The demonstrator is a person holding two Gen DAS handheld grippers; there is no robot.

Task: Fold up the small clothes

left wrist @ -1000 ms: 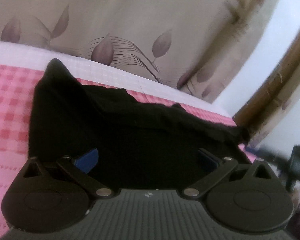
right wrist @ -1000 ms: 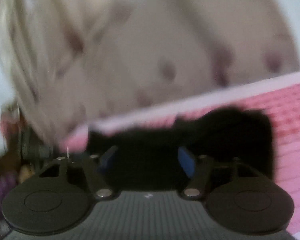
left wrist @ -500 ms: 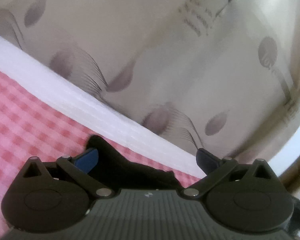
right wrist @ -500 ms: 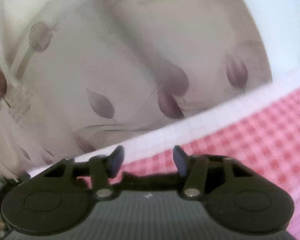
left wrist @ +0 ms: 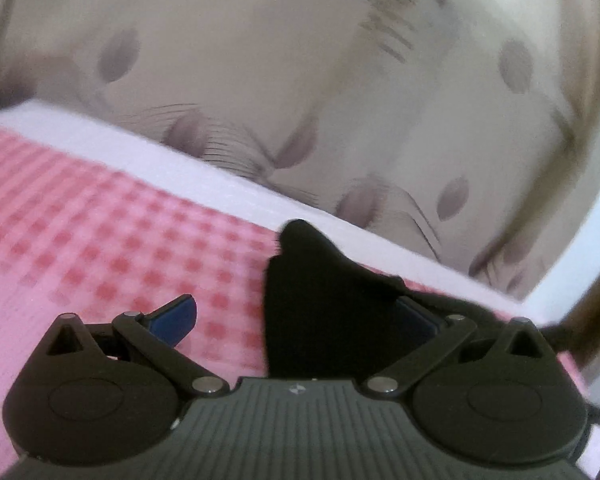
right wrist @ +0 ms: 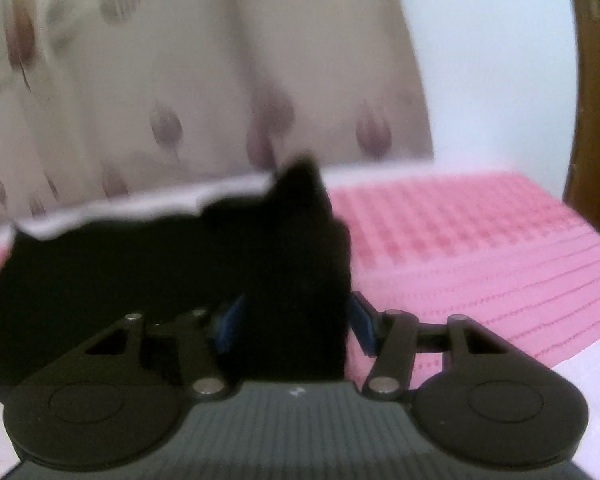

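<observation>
While both my grippers hang over the pink checked bedspread (left wrist: 100, 220), the black garment (right wrist: 172, 264) lies stretched between them, its long edge running sideways along the bed's far side. My left gripper (left wrist: 296, 316) is spread wide, a peaked corner standing against its right pad. My right gripper (right wrist: 296, 320) is half open with a dark fold between the pads; whether they pinch it I cannot tell. It looks soft, limp, matte

So it's a bed (left wrist: 100, 216) with a pink checked cover, white along the far edge, black garment (right wrist: 140, 264) lying on it.
</observation>
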